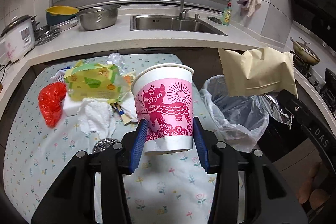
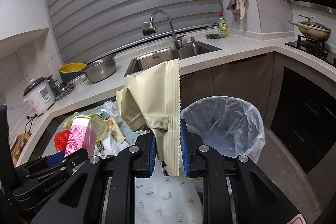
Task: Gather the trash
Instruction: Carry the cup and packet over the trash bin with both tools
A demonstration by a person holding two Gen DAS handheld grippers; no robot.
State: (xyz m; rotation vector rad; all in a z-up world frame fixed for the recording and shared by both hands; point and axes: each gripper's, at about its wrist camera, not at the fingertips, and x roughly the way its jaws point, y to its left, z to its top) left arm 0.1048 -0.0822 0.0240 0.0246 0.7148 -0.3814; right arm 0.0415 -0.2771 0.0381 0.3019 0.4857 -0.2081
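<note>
**A:** Status on both grippers?

**B:** My left gripper [image 1: 169, 135] is clamped on the pink-and-white paper cup [image 1: 164, 106], pads pressed on its lower sides. The cup is upright, tilted slightly, held up off the flowered tablecloth [image 1: 42, 161]. My right gripper [image 2: 168, 148] is closed on the beige foil pouch [image 2: 155, 98], which stands up out of the jaws.

**A:** Where's the bin?

**B:** The trash bin [image 2: 222, 125] with its clear liner sits just off the table's right edge, in front of the counter [image 2: 241, 43] cabinets. In the left wrist view the pouch hangs above the bin's rim.

**A:** What's left on the table?

**B:** A pile toward the far-left side: red plastic bag [image 1: 51, 104], green-yellow carton [image 1: 92, 81], crumpled tissue [image 1: 94, 117], white sponge block [image 1: 72, 106]. A steel scourer [image 1: 105, 144] lies just beside my left finger.
</note>
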